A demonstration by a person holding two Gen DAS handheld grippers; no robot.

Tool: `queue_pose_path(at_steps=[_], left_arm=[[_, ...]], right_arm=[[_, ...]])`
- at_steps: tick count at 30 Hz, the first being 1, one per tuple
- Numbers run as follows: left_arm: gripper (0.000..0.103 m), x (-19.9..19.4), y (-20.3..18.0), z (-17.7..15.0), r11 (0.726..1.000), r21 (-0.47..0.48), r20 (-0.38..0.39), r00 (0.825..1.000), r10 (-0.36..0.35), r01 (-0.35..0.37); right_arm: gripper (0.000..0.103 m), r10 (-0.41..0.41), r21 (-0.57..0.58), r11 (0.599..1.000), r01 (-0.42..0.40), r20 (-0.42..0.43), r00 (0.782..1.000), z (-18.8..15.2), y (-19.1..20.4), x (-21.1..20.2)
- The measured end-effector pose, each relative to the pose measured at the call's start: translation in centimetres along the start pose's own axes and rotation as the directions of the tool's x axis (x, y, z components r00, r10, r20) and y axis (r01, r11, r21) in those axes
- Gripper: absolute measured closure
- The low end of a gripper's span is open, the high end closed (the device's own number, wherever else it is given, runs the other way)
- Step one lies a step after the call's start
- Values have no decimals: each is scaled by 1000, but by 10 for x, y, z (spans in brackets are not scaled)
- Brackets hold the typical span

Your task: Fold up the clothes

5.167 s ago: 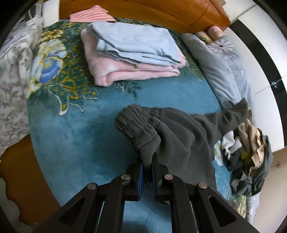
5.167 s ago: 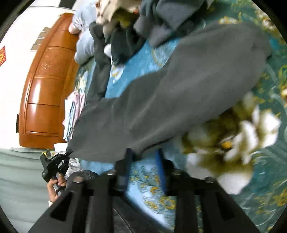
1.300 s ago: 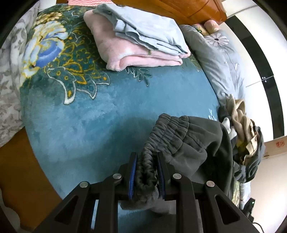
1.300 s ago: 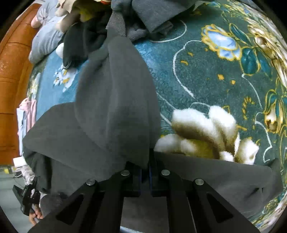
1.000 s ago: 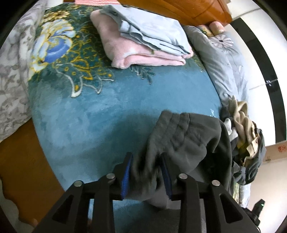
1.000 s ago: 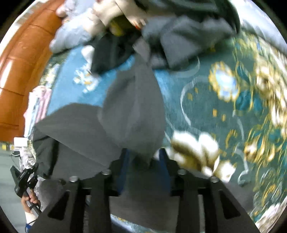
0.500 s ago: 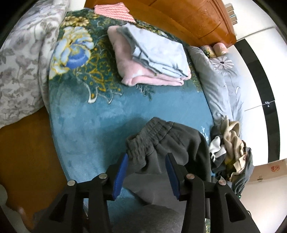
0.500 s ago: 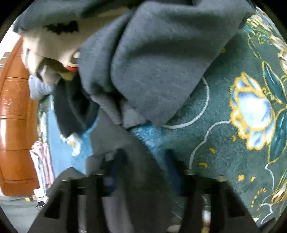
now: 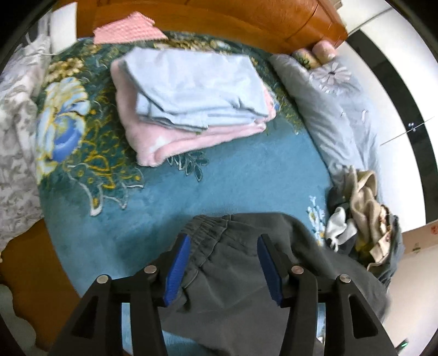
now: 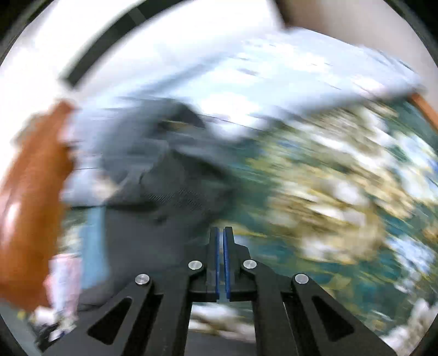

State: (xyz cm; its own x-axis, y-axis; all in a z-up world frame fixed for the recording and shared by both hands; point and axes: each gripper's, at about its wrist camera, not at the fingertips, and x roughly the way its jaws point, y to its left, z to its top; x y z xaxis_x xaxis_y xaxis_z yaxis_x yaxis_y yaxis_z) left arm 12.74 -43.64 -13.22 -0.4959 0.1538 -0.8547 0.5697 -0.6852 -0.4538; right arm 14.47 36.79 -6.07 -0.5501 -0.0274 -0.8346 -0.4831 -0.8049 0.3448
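Dark grey sweatpants [image 9: 246, 273] lie folded on the blue floral blanket [image 9: 246, 175], elastic waistband towards the far side. My left gripper [image 9: 223, 246] is wide open above the waistband, holding nothing. A folded stack, pale blue garment [image 9: 191, 90] on a pink one [image 9: 169, 142], lies further back. In the right wrist view, heavily blurred, my right gripper [image 10: 220, 235] is shut with nothing visible between its pads; dark grey cloth [image 10: 153, 219] lies to its left.
A pile of unfolded clothes [image 9: 364, 224] lies at the right. A grey floral pillow [image 9: 328, 104] and the wooden headboard [image 9: 246, 16] are at the back. A grey patterned quilt [image 9: 13, 137] hangs at the left, beside the bed's wooden edge [image 9: 27, 268].
My left gripper opened and let go of the sweatpants' waistband, then drew back. My right gripper released the trouser leg, shut empty and is swinging fast.
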Motion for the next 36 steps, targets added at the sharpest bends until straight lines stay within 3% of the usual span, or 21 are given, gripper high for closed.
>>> queue_pose_path(at_steps=[3, 5, 7, 10, 13, 15, 16, 17, 19, 21, 22, 25, 27, 30, 31, 34, 36], left_arm=[[48, 21, 4, 11, 999, -24, -31, 998, 45, -46], [48, 33, 9, 19, 997, -47, -45, 997, 64, -66], [44, 43, 12, 26, 994, -53, -51, 994, 98, -100], [41, 64, 24, 29, 990, -114, -106, 992, 70, -82], [41, 85, 36, 32, 982, -180, -162, 986, 32, -62], [41, 100, 44, 33, 973, -224, -197, 980, 5, -50], [41, 103, 46, 33, 970, -241, -206, 978, -21, -30], [41, 103, 45, 32, 970, -244, -203, 978, -40, -11], [43, 102, 43, 30, 970, -244, -191, 979, -73, 24], [43, 99, 42, 28, 969, -244, -178, 980, -89, 44], [45, 98, 42, 28, 967, -249, -172, 980, -103, 58], [57, 89, 40, 22, 965, -245, -140, 982, -125, 88], [64, 82, 38, 18, 972, -220, -128, 985, -118, 88], [70, 69, 35, 12, 975, -183, -105, 984, -146, 126], [71, 63, 34, 11, 973, -174, -94, 981, -168, 150], [71, 49, 27, 3, 965, -144, -69, 971, -229, 217], [71, 39, 17, -7, 961, -102, -68, 962, -263, 255]], right_arm=[[102, -130, 176, 973, 149, -117, 985, -23, -67, 26], [102, -74, 295, 948, 120, -162, 984, -36, -80, 39], [102, -56, 275, 956, 106, -186, 981, -33, -70, 42], [99, 6, 153, 988, 24, -192, 981, -24, -16, 54], [99, 93, -9, 995, -97, -215, 972, -22, 60, 71], [82, 139, -116, 978, -173, -252, 958, -26, 114, 88], [67, 160, -175, 961, -213, -274, 948, -29, 146, 98], [62, 178, -219, 944, -248, -296, 938, -32, 174, 108], [61, 208, -306, 895, -324, -356, 911, -41, 226, 128], [55, 181, -445, 817, -368, -407, 895, -54, 285, 152], [55, 145, -523, 769, -366, -416, 898, -62, 312, 165], [55, 37, -668, 671, -322, -404, 914, -80, 364, 206], [55, -14, -720, 620, -311, -407, 913, -90, 384, 232], [55, -97, -739, 598, -310, -451, 887, -105, 389, 250], [58, -124, -740, 597, -309, -466, 876, -109, 389, 255], [93, -91, -720, 597, -354, -500, 861, -122, 370, 233], [96, -59, -703, 582, -409, -538, 841, -133, 353, 213]])
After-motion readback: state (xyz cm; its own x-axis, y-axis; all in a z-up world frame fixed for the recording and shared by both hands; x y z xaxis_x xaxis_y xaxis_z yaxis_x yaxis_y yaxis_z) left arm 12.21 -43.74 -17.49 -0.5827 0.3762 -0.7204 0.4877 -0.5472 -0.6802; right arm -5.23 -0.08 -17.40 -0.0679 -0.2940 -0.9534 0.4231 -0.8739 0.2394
